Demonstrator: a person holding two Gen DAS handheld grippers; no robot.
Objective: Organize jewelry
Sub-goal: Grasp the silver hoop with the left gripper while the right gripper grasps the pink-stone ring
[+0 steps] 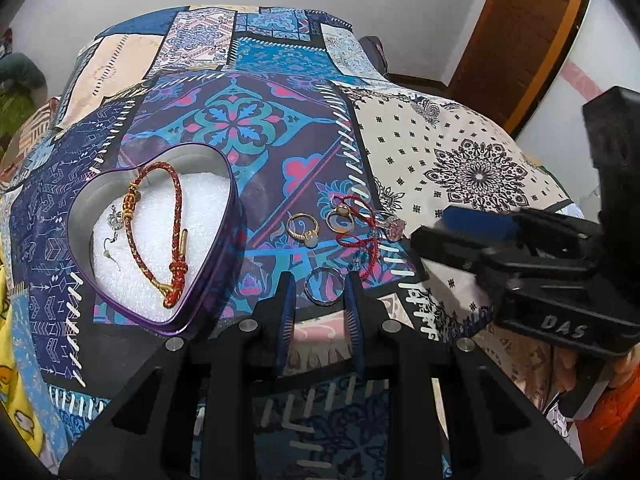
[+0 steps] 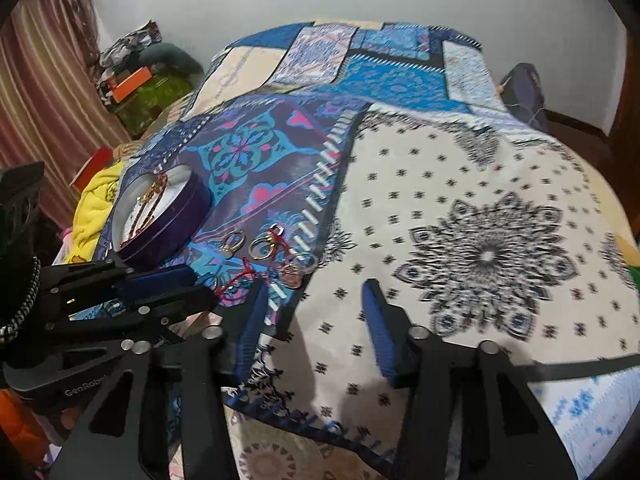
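A purple heart-shaped tin [image 1: 200,312] lined in white holds a red and gold braided bracelet [image 1: 174,216] and a small earring [image 1: 114,220]. On the patterned cloth lie two gold rings [image 1: 303,229] [image 1: 339,219], a red cord [image 1: 356,236], a pink-stone ring [image 1: 394,224] and a silver ring [image 1: 324,285]. My left gripper [image 1: 320,280] is open with the silver ring between its fingertips. My right gripper [image 2: 314,294] is open and empty over the white cloth, right of the jewelry; it shows in the left wrist view [image 1: 460,228]. The tin [image 2: 168,220] shows at the left.
The patchwork cloth [image 1: 256,120] covers a bed. A yellow blanket [image 2: 96,208] and clutter lie at the left edge. A wooden door [image 1: 520,32] stands at the back right. The white mandala patch [image 2: 484,256] lies right of the jewelry.
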